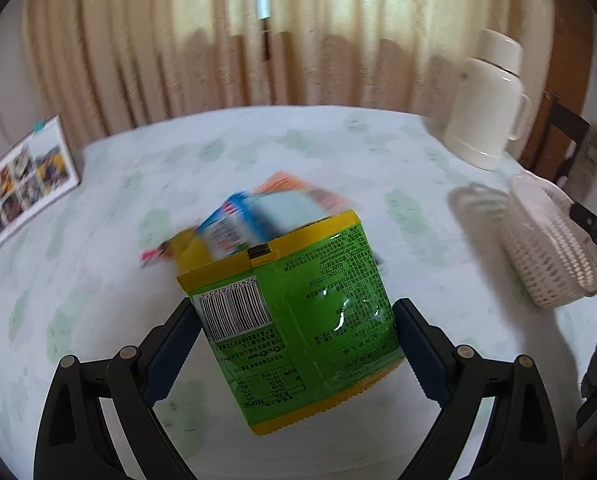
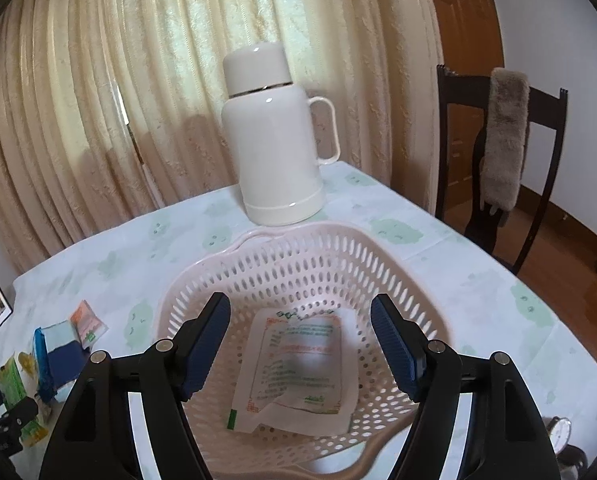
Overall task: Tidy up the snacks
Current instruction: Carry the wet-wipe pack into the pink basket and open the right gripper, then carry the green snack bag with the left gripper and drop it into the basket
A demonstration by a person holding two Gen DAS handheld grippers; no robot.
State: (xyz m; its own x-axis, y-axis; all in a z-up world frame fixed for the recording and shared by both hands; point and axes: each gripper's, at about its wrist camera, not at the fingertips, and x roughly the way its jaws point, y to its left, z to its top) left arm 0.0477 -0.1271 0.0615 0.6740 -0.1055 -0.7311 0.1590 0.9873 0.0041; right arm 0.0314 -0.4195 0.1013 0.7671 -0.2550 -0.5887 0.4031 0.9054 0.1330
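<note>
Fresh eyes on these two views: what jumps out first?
The green snack bag fills the left wrist view, clamped between the fingers of the left hand-held gripper above the table. In the right wrist view, the open right hand-held gripper hovers over a white basket holding one flat white packet. Behind the basket stands a tall cream thermos.

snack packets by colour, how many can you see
green and yellow foil packet, held in the left tongs: 1
white paper packet in the pink plastic basket: 1
blue packets: 2
orange packet: 1
total: 5
</note>
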